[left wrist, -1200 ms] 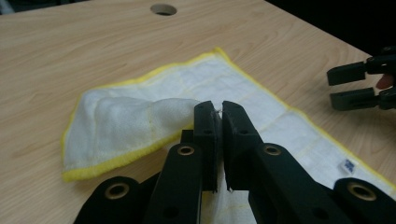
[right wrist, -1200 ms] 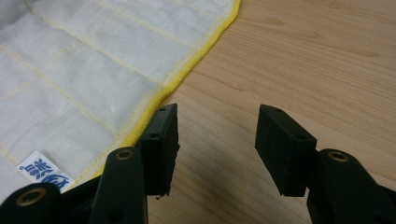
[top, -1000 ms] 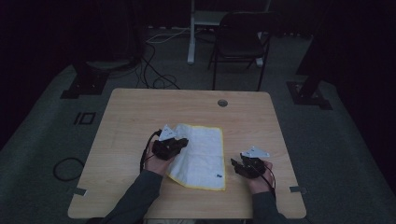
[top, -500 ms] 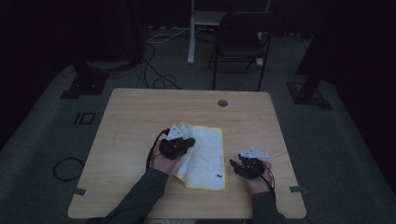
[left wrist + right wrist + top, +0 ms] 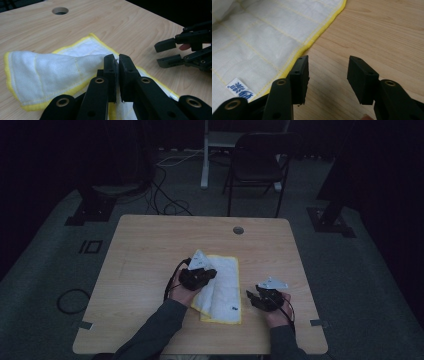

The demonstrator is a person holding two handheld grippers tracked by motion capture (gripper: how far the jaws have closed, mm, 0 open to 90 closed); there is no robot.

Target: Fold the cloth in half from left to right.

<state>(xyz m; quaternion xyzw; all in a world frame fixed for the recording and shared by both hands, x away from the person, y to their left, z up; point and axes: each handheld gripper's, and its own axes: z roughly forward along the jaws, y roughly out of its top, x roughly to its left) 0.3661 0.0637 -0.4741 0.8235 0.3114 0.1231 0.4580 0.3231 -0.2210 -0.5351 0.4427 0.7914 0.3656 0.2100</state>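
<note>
A white cloth with a yellow hem [image 5: 225, 292] lies on the wooden table [image 5: 150, 245], its left part lifted and folded toward the right. My left gripper [image 5: 214, 272] is shut on that lifted edge; in the left gripper view the fabric [image 5: 50, 67] is pinched between the closed jaws of the left gripper [image 5: 117, 62]. My right gripper [image 5: 251, 297] rests on the table just right of the cloth. Its jaws have just been opening. In the right gripper view this gripper [image 5: 328, 75] stands open over bare wood beside the hem [image 5: 312, 42].
A round cable hole [image 5: 238, 230] is in the table's far side. A small blue label [image 5: 239, 91] sits near the cloth's corner. Behind the table stand a dark chair [image 5: 260, 165], floor cables [image 5: 165, 202] and black stand bases [image 5: 92, 207].
My left gripper has carried the cloth's left edge to the right, so the cloth is folded over itself and looks narrower. The right hand has stayed where it was.
</note>
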